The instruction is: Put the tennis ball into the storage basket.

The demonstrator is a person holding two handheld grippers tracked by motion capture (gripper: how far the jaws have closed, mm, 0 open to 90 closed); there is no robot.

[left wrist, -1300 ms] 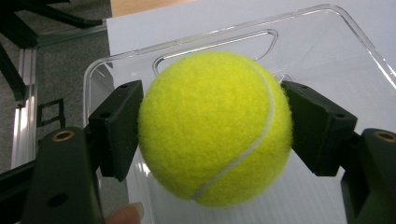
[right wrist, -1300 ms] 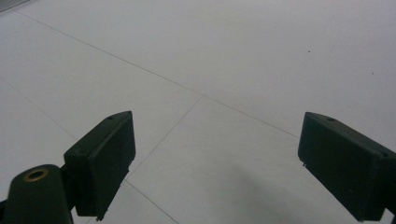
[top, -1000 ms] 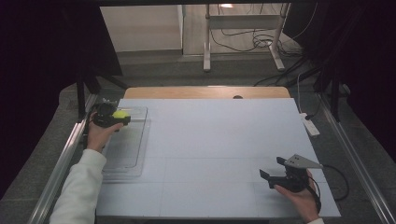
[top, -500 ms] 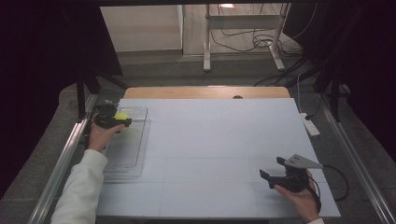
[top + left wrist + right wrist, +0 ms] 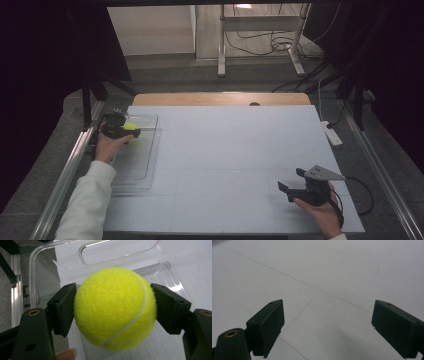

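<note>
Here white tabletop (image 5: 240, 150), wooden far edge (image 5: 220, 98), dark room.

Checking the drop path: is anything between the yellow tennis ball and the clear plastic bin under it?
Nothing visible. The left gripper clamps the yellow tennis ball over the clear plastic bin.

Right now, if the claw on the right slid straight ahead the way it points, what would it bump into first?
Probably nothing but the white table top. The right claw stands open and empty, and the way ahead of it looks free, though depth is hard to judge.
</note>
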